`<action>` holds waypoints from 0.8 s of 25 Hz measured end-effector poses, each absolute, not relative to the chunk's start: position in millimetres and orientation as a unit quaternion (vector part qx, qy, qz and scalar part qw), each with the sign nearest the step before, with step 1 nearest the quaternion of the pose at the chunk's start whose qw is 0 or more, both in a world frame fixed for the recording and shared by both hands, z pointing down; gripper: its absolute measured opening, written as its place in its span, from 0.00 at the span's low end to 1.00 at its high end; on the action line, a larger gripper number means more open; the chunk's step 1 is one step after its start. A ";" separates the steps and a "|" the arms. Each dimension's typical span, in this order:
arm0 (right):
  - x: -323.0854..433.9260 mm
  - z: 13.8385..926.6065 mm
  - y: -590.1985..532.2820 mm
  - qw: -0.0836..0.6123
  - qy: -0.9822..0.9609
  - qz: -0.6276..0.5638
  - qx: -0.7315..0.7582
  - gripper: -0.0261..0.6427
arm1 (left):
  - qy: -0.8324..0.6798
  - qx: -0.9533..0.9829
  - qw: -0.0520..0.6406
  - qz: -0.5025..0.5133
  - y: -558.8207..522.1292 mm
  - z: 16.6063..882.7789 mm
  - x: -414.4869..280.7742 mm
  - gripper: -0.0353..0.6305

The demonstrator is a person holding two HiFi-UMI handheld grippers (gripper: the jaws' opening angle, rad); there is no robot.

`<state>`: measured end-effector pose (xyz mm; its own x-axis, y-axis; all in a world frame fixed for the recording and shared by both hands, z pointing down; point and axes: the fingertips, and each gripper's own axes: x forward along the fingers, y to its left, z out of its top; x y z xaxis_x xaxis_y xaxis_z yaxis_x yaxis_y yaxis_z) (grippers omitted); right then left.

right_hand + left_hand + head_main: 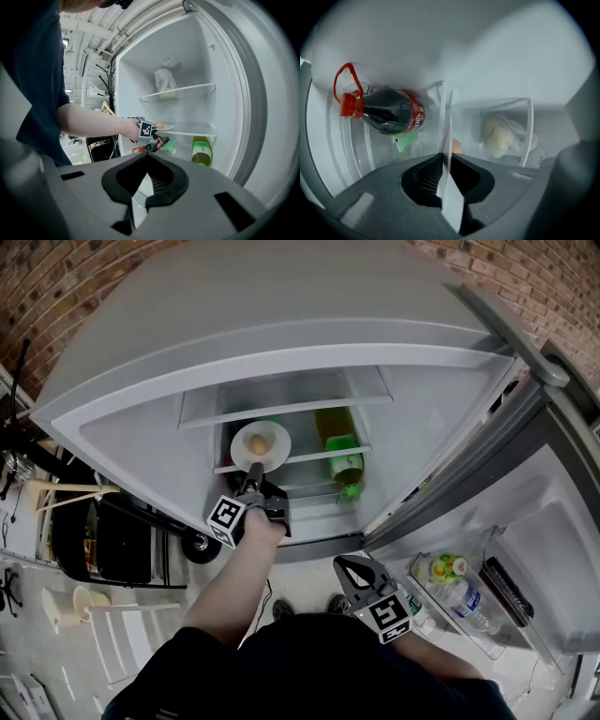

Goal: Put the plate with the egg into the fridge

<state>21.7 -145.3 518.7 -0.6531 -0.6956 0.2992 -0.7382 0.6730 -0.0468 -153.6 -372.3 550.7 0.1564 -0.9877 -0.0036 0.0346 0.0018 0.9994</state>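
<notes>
A white plate with a brown egg on it lies on a glass shelf inside the open fridge. My left gripper reaches into the fridge and is shut on the plate's near rim. In the left gripper view the plate stands edge-on between the jaws, which close against it at their tips, and the egg peeks out behind it. From the right gripper view the plate and egg sit level on the shelf. My right gripper hangs shut and empty outside the fridge, near my body.
A dark sauce bottle with a red cap lies left of the plate. A pale plastic bag sits on the upper shelf. A yellow-green bottle stands to the right. The open door's bin holds bottles.
</notes>
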 end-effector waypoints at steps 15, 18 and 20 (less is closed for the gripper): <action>26.9 514.0 -140.3 0.124 -0.907 0.077 0.395 0.06 | -0.435 0.541 0.533 -0.484 -355.0 547.9 -154.7 0.27; 25.4 511.2 -139.9 0.119 -0.909 0.076 0.391 0.06 | -0.432 0.545 0.539 -0.475 -340.8 547.3 -151.0 0.27; 24.5 509.8 -139.7 0.117 -0.911 0.075 0.389 0.06 | -0.420 0.556 0.542 -0.470 -329.9 538.9 -146.5 0.27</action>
<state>24.5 -139.7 509.8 -0.6698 -0.6913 0.2712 -0.7264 0.6857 -0.0460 -146.5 -329.9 538.9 0.2062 -0.9761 -0.0680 0.0429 -0.0604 0.9973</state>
